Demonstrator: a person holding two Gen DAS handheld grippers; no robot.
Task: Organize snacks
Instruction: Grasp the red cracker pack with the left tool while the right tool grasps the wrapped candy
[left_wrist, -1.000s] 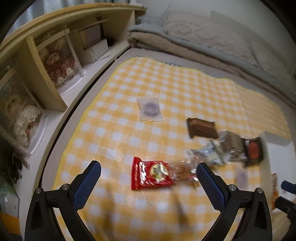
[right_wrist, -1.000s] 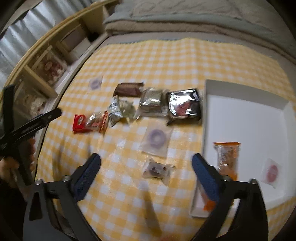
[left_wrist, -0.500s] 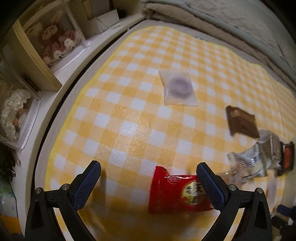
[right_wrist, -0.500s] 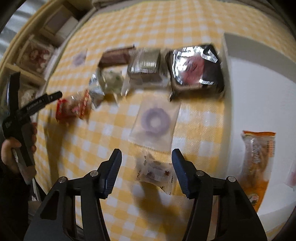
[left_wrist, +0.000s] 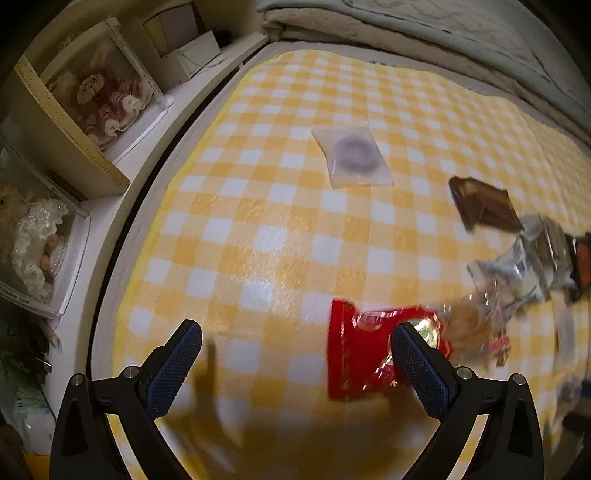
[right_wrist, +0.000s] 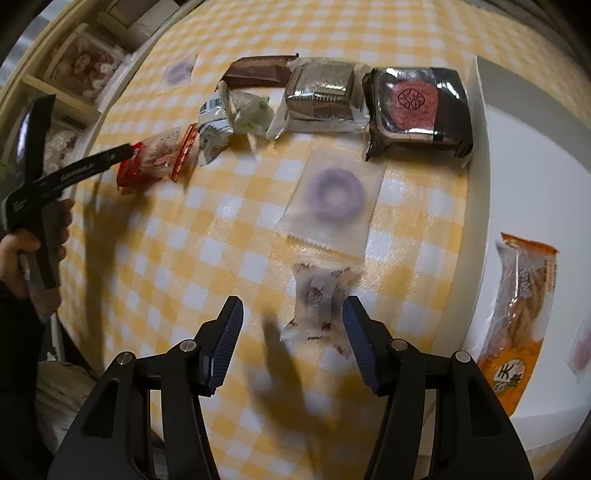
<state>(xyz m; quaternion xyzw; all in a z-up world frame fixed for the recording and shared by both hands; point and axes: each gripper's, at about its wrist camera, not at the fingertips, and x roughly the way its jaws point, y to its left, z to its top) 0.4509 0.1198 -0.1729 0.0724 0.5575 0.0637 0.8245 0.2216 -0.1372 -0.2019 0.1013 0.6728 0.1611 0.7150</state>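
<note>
Snacks lie on a yellow checked cloth (left_wrist: 258, 206). My left gripper (left_wrist: 295, 339) is open and empty; its right finger overlaps a red snack packet (left_wrist: 362, 358). Beyond lie a clear packet with a purple ring (left_wrist: 352, 157) and a brown bar (left_wrist: 484, 205). My right gripper (right_wrist: 293, 319) is open around a small clear wrapped candy (right_wrist: 317, 295), not closed on it. Past it lie a purple ring packet (right_wrist: 334, 197), a dark boxed cake (right_wrist: 419, 107), a silver packet (right_wrist: 319, 94) and a white tray (right_wrist: 517, 155) holding an orange packet (right_wrist: 524, 306).
A shelf unit with boxed dolls (left_wrist: 96, 92) runs along the cloth's left side. Folded bedding (left_wrist: 406, 33) lies at the far end. The left gripper and the hand holding it (right_wrist: 37, 236) show at the left of the right wrist view.
My right gripper has narrowed and dropped toward the small wrapped candy. My left gripper has come down close to the red packet, staying wide open.
</note>
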